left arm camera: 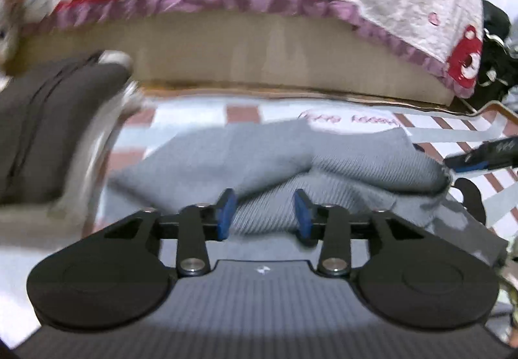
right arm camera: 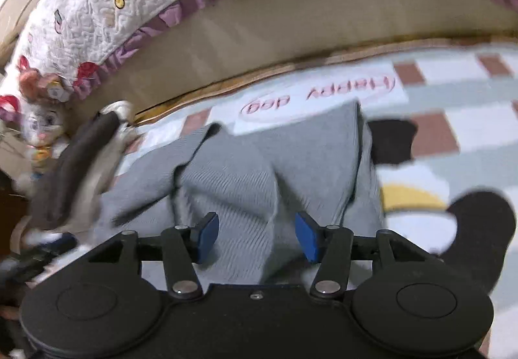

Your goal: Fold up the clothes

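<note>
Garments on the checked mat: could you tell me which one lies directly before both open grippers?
The light grey ribbed garment, crumpled mid-mat; the dark brown one lies off to the left.

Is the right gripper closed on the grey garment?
No: the right gripper is open, its blue pads apart over the grey garment, pinching nothing.

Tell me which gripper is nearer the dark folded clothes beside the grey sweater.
Left. The left gripper has the dark folded clothes close on its left; the right gripper sits farther across the grey sweater.
</note>
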### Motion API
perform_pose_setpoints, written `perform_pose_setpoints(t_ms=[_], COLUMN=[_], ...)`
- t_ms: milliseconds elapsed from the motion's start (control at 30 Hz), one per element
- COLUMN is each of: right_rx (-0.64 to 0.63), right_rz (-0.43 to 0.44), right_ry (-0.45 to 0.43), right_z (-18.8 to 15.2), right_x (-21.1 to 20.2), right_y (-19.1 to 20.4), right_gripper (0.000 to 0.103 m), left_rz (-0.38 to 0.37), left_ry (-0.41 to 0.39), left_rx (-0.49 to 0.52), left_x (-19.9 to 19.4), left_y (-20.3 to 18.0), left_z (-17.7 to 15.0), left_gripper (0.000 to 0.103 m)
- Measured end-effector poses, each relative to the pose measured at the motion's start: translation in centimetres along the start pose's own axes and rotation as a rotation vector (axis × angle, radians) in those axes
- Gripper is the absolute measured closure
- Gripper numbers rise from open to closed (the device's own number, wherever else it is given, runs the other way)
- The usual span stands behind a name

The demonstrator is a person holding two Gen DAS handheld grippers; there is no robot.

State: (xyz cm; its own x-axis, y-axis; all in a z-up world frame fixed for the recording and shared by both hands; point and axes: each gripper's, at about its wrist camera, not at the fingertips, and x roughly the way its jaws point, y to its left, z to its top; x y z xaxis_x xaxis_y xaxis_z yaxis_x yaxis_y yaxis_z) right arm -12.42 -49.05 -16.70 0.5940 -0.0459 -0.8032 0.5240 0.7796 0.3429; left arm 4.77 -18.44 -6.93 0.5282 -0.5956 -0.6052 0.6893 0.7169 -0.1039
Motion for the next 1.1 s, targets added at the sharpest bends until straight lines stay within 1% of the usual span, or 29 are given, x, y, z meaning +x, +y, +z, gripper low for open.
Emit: perform_pose_setpoints(t_ms=[33, 67, 133, 167, 267, 367, 433, 467, 500, 533, 567, 600, 633, 667, 700, 833, 967, 1100], right_rx=[0.004, 0.008, 0.015, 0.019, 0.000, 0.052, 0.034, 0.007, -0.022, -0.044, -0.060, -0.072, -0.081, -0.085, -0.079, -0.014, 0.062, 0.095], right_rz=[-0.002, -0.003, -0.006, -0.008, -0.056, -0.013, -0.007, -0.013, -0.016, -0.018, -0.018, -0.019, -0.022, -0.021, -0.017, 0.014, 0.041, 0.044], right_ry=[-0.002, -0.004, -0.009, -0.011, -0.011, -0.019, -0.021, -0.022, -0.023, -0.026, -0.032, -0.034, -0.036, -0.037, -0.036, -0.027, -0.016, -0.015], right_z=[-0.1, -0.1, -0.2, -0.3, -0.7, -0.3, -0.2, -0.3, -0.3, -0.4, -0.4, -0.4, -0.4, -0.3, -0.2, 0.1, 0.3, 0.4], right_x=[0.5, 1.0, 2.0, 2.5, 3.1, 3.0, 3.3, 3.4, 3.4, 3.4, 3.4, 3.5, 3.4, 3.5, 3.4, 3.4, 3.3, 3.1], right_y=[0.3, 0.5, 1.1, 1.3, 0.4, -0.9, -1.0, -0.8, -0.6, -0.4, -0.3, -0.2, -0.1, -0.2, -0.3, -1.3, -2.4, -2.6], right_gripper=[0.044, 0.040, 0.039, 0.039, 0.042, 0.043, 0.053, 0.065, 0.071, 0.071, 0.073, 0.074, 0.074, 0.074, 0.074, 0.074, 0.074, 0.074], left_rz=[0.020, 0.039, 0.078, 0.089, 0.057, 0.117, 0.147, 0.159, 0.171, 0.175, 0.163, 0.163, 0.188, 0.221, 0.261, 0.322, 0.370, 0.415], left_ry=[0.005, 0.010, 0.020, 0.026, 0.066, 0.093, 0.100, 0.101, 0.102, 0.105, 0.111, 0.119, 0.128, 0.129, 0.116, 0.065, -0.050, -0.185], left_rx=[0.015, 0.031, 0.062, 0.073, 0.067, 0.072, 0.091, 0.104, 0.117, 0.130, 0.141, 0.152, 0.164, 0.171, 0.165, 0.099, 0.031, -0.088], left_x=[1.0, 2.1, 4.1, 5.1, 7.8, 10.9, 12.5, 13.1, 13.8, 14.4, 14.7, 15.0, 15.1, 15.0, 14.5, 11.6, 6.0, -1.0], left_y=[-0.9, -1.8, -3.5, -4.3, -5.4, -5.9, -6.1, -6.2, -6.3, -6.2, -6.1, -5.9, -5.7, -5.5, -5.1, -2.9, -0.6, 1.4], left_z=[0.4, 0.8, 1.7, 2.0, 2.4, 2.5, 2.6, 2.6, 2.6, 2.6, 2.5, 2.4, 2.4, 2.2, 2.1, 1.9, 1.6, 0.1], left_gripper=[0.055, 0.054, 0.046, 0.038, 0.037, 0.037, 0.037, 0.037, 0.037, 0.037, 0.044, 0.073, 0.090, 0.096, 0.096, 0.097, 0.097, 0.097])
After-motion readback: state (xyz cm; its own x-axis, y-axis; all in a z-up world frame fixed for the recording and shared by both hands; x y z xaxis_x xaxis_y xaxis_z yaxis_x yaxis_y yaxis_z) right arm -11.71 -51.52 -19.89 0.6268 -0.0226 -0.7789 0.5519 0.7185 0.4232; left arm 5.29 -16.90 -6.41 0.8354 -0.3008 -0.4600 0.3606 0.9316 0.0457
